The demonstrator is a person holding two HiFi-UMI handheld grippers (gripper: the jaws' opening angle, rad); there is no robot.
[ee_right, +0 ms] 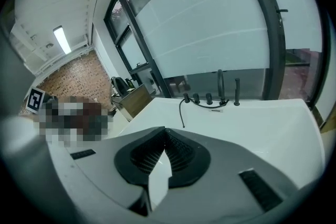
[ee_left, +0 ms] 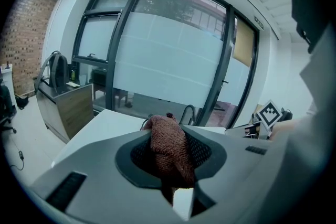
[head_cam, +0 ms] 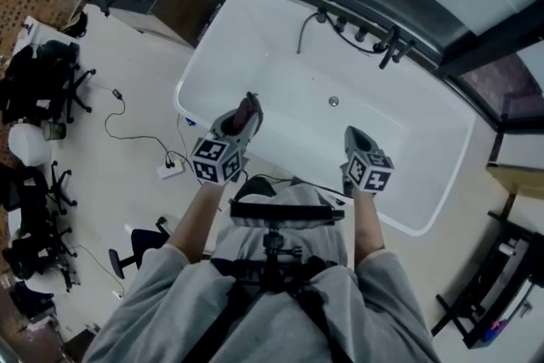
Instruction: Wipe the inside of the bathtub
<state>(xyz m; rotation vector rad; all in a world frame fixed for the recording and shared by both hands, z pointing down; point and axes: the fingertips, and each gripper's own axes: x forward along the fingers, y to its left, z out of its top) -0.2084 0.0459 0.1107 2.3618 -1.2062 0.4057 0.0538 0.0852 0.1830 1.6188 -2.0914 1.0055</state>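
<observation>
Two tongs are up over the near rim of the one white tub, which lies along the window. Left tongs are pinching one reddish-brown cloth. It bunches above the tips, and its lower end is lost between the pads. Right tongs are pressed together at the tips with nothing between them. Each carries one marker cube, two in all, and these hide the hands.

The tub has a single drain in its floor. On the far rim I count three low knobs, two taller uprights and one dark hose hanging into the tub. Part of the near rim is hidden behind the tongs and the person's arms.

One wood-fronted cabinet stands past the tub's left end. One cable trails across the floor to a small white block. Dark chairs crowd the left edge, too tangled and cut off to count.
</observation>
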